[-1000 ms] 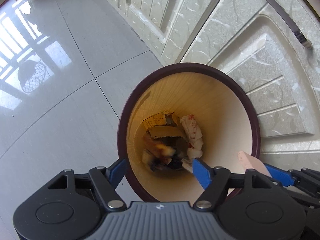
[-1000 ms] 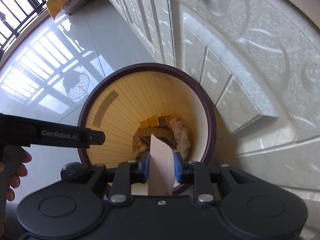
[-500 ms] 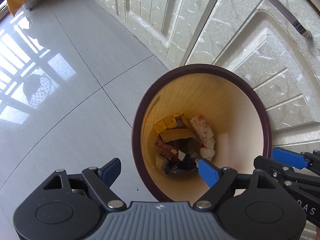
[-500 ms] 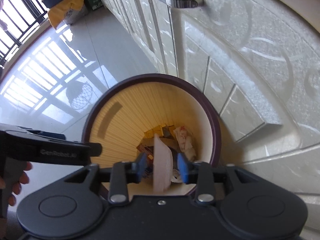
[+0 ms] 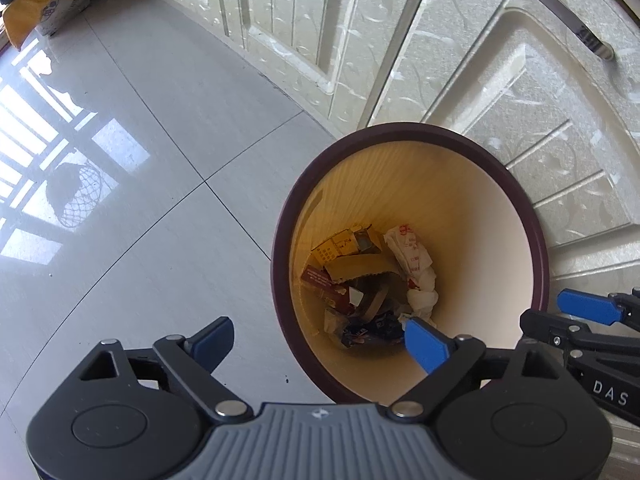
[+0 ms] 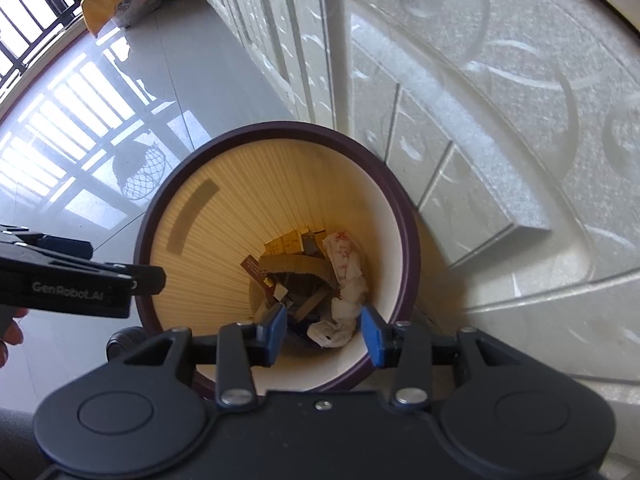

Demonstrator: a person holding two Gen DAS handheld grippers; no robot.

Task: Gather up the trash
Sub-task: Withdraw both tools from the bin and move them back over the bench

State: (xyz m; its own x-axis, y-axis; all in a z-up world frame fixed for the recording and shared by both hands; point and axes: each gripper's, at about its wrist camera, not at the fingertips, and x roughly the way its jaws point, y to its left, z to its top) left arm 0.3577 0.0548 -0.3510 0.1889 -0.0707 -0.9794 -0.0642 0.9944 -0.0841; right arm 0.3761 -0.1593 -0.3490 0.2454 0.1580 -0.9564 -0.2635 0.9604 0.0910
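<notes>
Looking down into the bin (image 6: 276, 376), I saw the trash (image 6: 312, 276) lying at its bottom — crumpled paper, torn cardboard, small wrappers. It all looked light and soft, easily crushed, best pinched at a fold or a stiff card edge. Both hung over the rim: the left hand-held gripper (image 5: 320, 342) was spreading wide with nothing between its pads, and the right hand-held gripper (image 6: 324, 336) was opening too — empty, touching nothing.

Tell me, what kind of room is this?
Probably a kitchen or a balcony next to one: cream cabinet doors with metal handles, a shiny tiled floor, and a trash bin half full of wrappers.
</notes>
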